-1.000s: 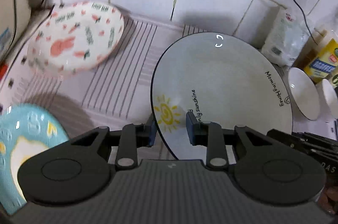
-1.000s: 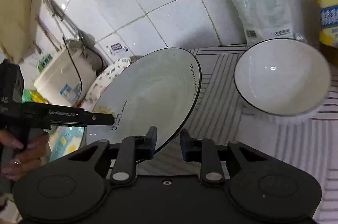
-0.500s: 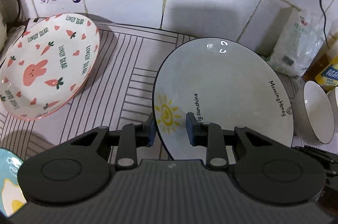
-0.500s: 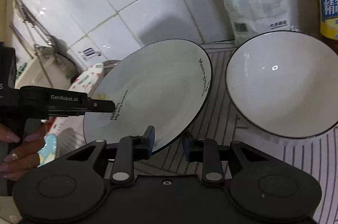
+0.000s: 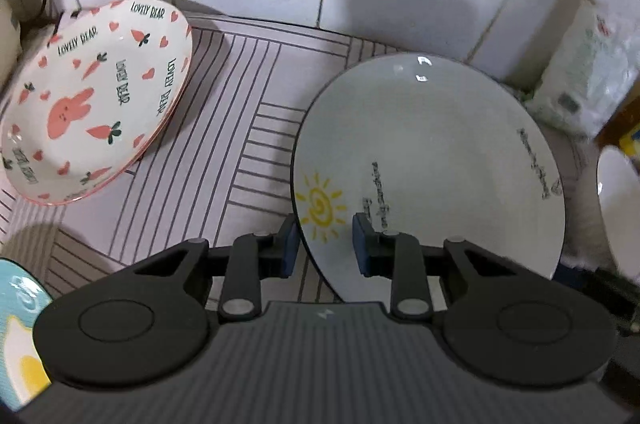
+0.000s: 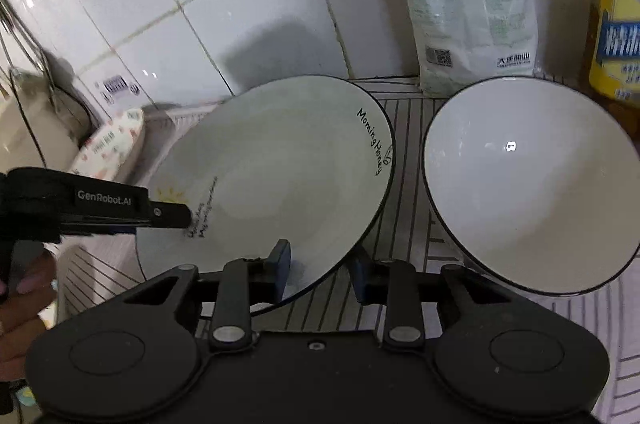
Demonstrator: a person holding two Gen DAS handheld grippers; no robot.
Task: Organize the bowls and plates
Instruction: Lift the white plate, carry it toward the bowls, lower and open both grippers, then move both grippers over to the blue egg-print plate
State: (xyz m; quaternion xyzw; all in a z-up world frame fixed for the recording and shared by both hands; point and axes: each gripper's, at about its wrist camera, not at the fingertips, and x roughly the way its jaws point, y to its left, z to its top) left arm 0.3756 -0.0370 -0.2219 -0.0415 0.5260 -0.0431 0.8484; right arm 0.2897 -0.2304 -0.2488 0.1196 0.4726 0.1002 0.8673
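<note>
The right gripper [image 6: 318, 270] was opening off the sunshine plate [image 6: 272, 175], its rim between the parting jaws, no longer pinched as a second earlier. The left gripper [image 5: 325, 246] kept its narrow clamp on the rim, near the striped mat's [image 5: 224, 127] back edge; a handover to the left, probably

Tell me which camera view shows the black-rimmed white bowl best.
The right wrist view. There the white bowl shows whole, its black rim and bare inside, right of the sun plate. The left wrist view catches only a blurred sliver of it at the right edge.
</note>
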